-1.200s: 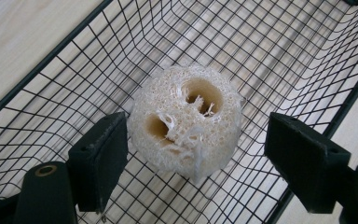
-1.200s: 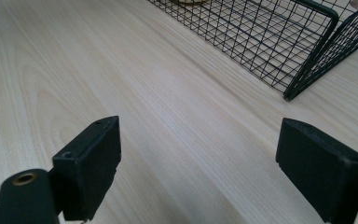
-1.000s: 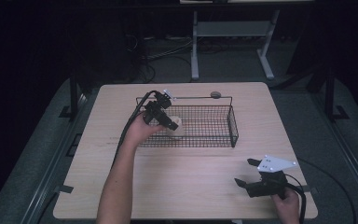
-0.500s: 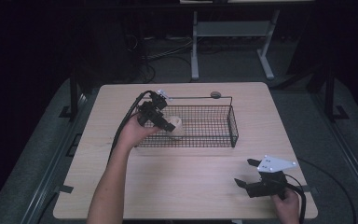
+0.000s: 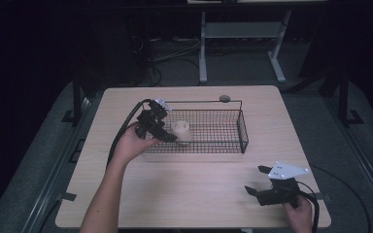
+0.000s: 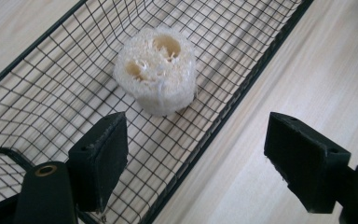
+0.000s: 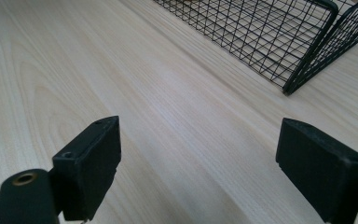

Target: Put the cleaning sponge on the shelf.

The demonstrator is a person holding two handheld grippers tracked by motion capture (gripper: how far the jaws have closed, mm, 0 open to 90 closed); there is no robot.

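A pale, round loofah piece [image 5: 181, 131] [image 6: 156, 70] lies on the floor of a black wire basket [image 5: 223, 144] near its left end. My left gripper [image 5: 169, 137] [image 6: 196, 158] hangs open just short of the loofah. It straddles the basket's near wall, with one finger [image 6: 100, 158] over the mesh and the other over the table. Nothing is between its jaws. My right gripper [image 5: 255, 179] [image 7: 198, 168] stands open over bare wood near the table's front right, with the basket's corner [image 7: 307, 51] ahead of it.
A small grey round object [image 5: 224, 98] sits just behind the basket's back rim. The light wooden table [image 5: 199, 194] has open room in front of the basket. Dark floor, cables and a white stand [image 5: 243, 34] lie beyond the far edge.
My left gripper has drawn back a little to the left, away from the loofah, which stays in the basket. The right gripper has not moved.
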